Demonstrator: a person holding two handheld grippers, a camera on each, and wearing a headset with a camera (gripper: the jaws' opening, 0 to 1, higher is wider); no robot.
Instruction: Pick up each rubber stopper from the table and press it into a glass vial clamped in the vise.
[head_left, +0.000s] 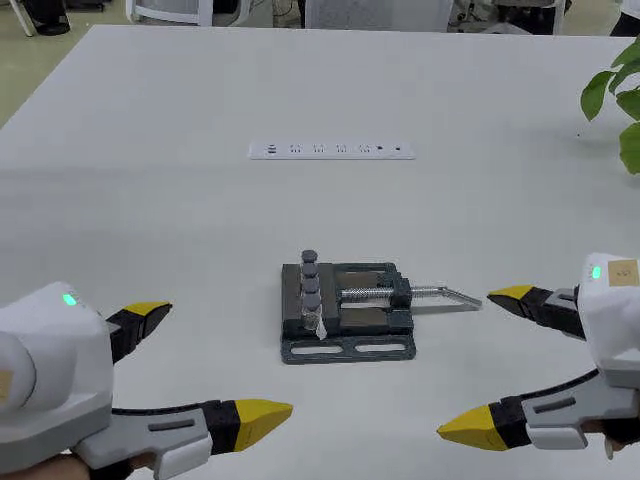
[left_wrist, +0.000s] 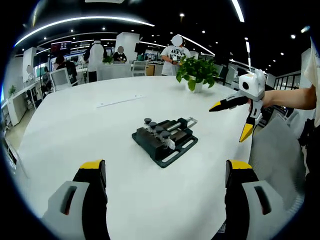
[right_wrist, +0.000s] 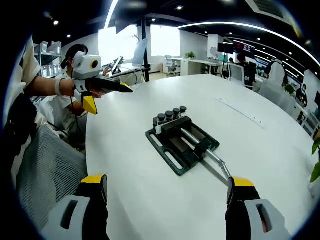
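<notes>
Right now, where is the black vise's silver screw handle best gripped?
Probably take the silver screw handle at its bent free end, coming from the right with the open right gripper: it juts sideways clear of the black vise.

Matt dark metal vise, shiny steel screw, smooth white table

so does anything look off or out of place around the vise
Nothing much. The four vials stand upright in a row in the vise, each with a dark top. The one oddity is a small whitish patch at the near end of the row, too small to identify.
</notes>
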